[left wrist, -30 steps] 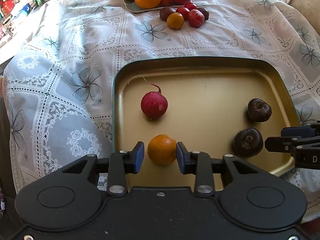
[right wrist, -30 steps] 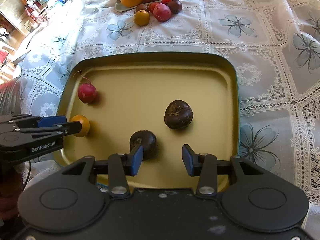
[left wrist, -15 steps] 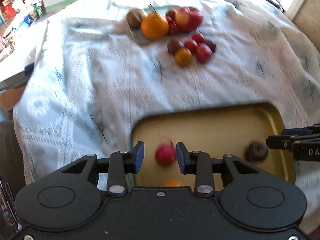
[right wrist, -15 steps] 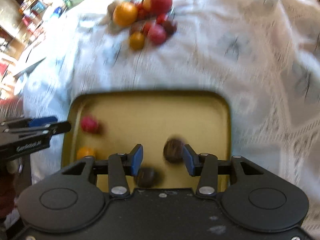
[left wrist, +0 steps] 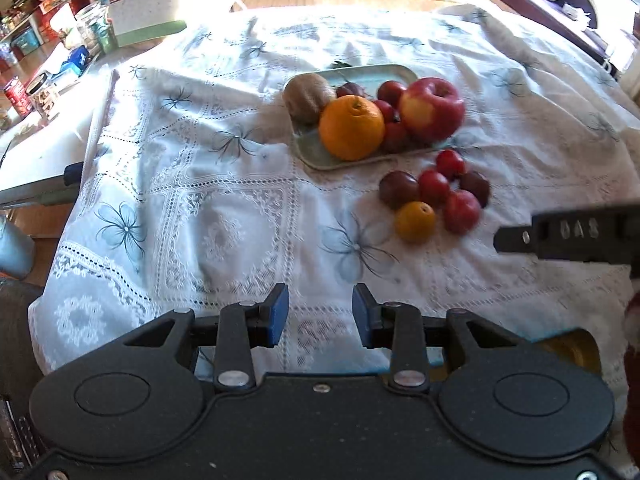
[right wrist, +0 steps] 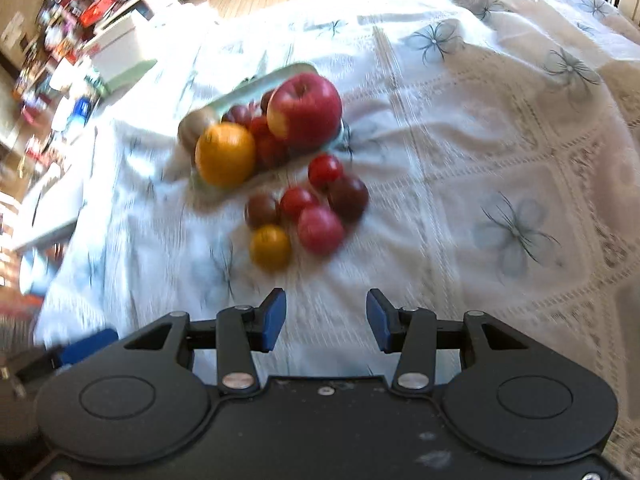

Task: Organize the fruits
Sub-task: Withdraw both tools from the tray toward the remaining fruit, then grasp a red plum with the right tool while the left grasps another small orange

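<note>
A pale green plate (left wrist: 316, 156) holds a large orange (left wrist: 351, 127), a red apple (left wrist: 432, 109), a kiwi (left wrist: 308, 96) and small red fruits. In front of it on the cloth lies a cluster of small fruits: a small orange one (left wrist: 415, 222), red ones (left wrist: 462, 211) and dark ones (left wrist: 398, 189). The cluster also shows in the right wrist view (right wrist: 308, 212), with the plate (right wrist: 256, 84) behind. My left gripper (left wrist: 320, 316) is open and empty above the cloth. My right gripper (right wrist: 326, 318) is open and empty, short of the cluster. A corner of the gold tray (left wrist: 572, 350) shows low right.
The white lace tablecloth with blue flowers (left wrist: 200, 184) covers the table. A box (left wrist: 144, 8), jars and cans (left wrist: 16, 94) stand on a side surface at far left. The right gripper's finger (left wrist: 568, 236) reaches in from the right of the left wrist view.
Both grippers have lifted away from the gold tray and moved forward toward the plate and fruit cluster. The tray with its fruits has dropped out of view below. Both stay open.
</note>
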The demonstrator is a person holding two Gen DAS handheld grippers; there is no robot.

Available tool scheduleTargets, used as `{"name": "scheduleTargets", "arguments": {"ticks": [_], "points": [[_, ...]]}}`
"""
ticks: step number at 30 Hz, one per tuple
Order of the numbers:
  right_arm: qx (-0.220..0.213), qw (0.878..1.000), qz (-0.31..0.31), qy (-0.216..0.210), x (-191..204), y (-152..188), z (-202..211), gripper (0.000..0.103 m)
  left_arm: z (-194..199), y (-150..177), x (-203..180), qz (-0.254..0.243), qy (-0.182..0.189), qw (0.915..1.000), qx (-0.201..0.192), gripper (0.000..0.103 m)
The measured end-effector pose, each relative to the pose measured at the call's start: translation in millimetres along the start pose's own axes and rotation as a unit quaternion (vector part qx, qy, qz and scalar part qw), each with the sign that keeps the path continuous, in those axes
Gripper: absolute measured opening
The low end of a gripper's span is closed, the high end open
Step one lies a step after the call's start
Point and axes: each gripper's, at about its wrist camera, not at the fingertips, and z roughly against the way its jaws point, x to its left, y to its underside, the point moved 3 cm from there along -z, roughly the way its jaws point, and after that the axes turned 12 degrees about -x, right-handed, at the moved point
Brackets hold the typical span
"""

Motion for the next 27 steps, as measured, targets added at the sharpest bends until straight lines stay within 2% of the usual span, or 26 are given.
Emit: {"name": "scheduleTargets", "arguments": {"ticks": [4,12,19,21,22,27], "points": [[-0.004,1.000,-0.021,0.022,5.5,-13.3,-28.1,0.047,-12.4,-1.5,9.1,0.011,-0.005,0.9999,0.008,0.044],[0.017,0.996,-0.061,0.055,9.9,-17.9,-69.1,0.047,-27.7,0.7,27.4,0.025,-0.013,0.9995,0.016,0.044],[0.032,0.993,-0.054,0.100,20.1,-15.7,-98.2,0.047,-28.1,-0.8,36.1,0.030,-0.008,0.9995,0.011,0.044],[0.034,0.992,-0.041,0.111,23.0,-14.2,-102.5,0.042,-28.1,-1.7,36.9,0.029,-0.006,0.9995,0.011,0.044],[0.028,0.992,-0.036,0.115,24.9,-14.0,-100.9,0.038,-28.1,-2.3,36.6,0.029,-0.004,0.9995,0.010,0.044],[0.007,0.993,0.002,0.116,28.2,-14.3,-83.5,0.038,-29.5,-7.1,28.9,0.026,0.006,0.9996,0.006,0.044]]}}
